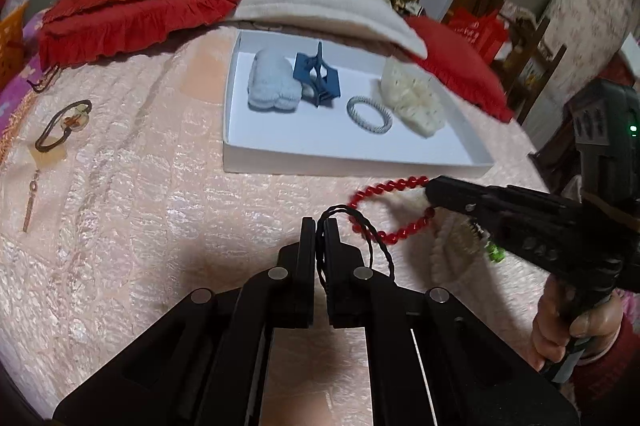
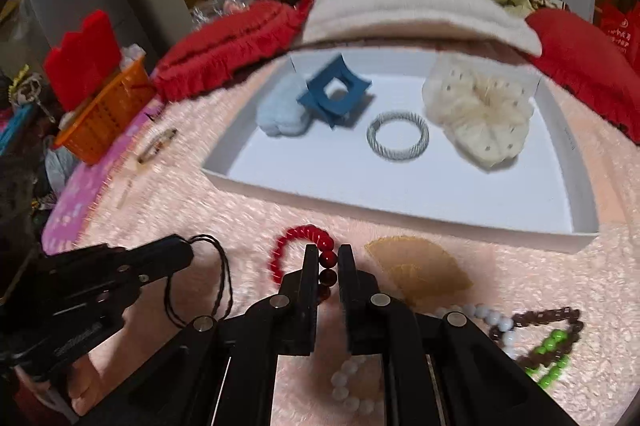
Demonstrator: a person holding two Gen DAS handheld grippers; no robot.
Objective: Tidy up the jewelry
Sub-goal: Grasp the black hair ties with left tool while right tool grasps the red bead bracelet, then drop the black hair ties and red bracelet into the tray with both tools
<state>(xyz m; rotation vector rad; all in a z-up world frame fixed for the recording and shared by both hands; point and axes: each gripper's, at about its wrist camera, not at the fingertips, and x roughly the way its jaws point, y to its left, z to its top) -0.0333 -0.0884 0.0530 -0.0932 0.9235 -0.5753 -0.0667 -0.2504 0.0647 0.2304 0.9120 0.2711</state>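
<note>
Pinching a black cord loop [image 1: 352, 238], left gripper [image 1: 320, 226] nears red bead bracelet [image 2: 298, 250].

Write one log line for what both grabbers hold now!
left gripper: shut on black cord | right gripper: shut on red bead bracelet | white tray: neither inside

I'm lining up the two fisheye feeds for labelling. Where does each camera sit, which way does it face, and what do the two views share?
Left wrist: sits on the left gripper, facing along its fingers shut on a black cord loop, toward the white tray; the right gripper and the person's hand show at right.
Right wrist: sits on the right gripper, fingers around the red bead bracelet, facing the tray; the left gripper shows at left.
Shared: tray, blue hair claw, bracelet, cord, both grippers.
</note>
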